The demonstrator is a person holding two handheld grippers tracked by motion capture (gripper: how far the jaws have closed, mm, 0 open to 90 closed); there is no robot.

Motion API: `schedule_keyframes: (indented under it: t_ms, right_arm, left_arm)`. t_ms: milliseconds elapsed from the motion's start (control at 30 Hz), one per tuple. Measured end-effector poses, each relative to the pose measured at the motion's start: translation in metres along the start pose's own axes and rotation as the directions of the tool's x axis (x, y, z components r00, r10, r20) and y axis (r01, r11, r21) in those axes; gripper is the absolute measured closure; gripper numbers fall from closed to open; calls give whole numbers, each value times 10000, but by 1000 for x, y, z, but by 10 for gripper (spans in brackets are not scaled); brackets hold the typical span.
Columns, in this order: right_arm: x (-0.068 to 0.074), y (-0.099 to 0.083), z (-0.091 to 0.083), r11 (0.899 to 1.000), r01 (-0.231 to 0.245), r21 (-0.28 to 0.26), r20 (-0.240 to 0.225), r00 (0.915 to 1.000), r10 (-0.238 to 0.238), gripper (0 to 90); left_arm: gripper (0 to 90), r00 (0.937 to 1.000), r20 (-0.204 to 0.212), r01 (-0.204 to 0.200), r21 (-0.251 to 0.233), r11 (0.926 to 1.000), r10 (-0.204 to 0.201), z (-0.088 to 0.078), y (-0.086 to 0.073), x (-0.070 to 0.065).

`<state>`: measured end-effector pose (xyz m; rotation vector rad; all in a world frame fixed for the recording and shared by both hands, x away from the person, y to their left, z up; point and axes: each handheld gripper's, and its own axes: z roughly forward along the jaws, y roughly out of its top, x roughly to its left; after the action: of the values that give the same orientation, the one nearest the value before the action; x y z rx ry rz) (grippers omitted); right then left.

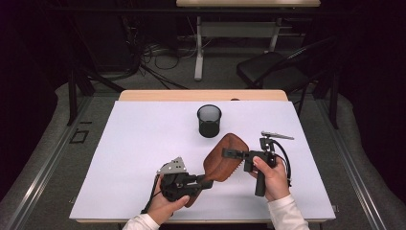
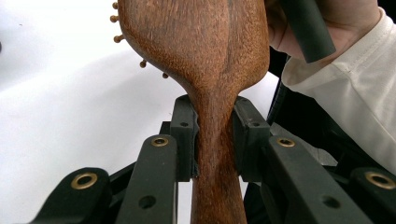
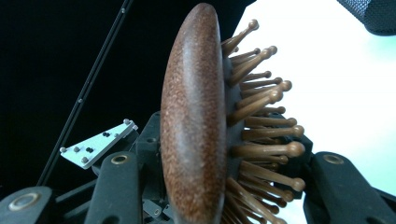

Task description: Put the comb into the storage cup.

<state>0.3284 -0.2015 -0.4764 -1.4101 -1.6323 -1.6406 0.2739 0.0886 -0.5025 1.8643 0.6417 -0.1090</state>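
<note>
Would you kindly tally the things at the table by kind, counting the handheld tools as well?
Wooden hairbrush: 1
Black mesh cup: 1
Handheld tools: 2, the left tool shut on the brush handle, the right tool shut on the brush head
Total: 4

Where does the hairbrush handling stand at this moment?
Done: the wooden hairbrush is lifted off the white table. In hand: the left gripper clamps its handle, and the right gripper is shut across the head, back and bristles. Left: it is placed nowhere yet; the black mesh cup stands apart, behind it.
</note>
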Motion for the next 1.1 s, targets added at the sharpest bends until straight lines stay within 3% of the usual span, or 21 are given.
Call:
schedule_keyframes:
  t_ms: [1100]
  right_arm:
    - [0, -1, -1, 9996, -280, -94, 24, 9996, 280, 504]
  left_arm:
    - [709, 9999, -56, 83, -78, 9999, -83, 1, 0, 1]
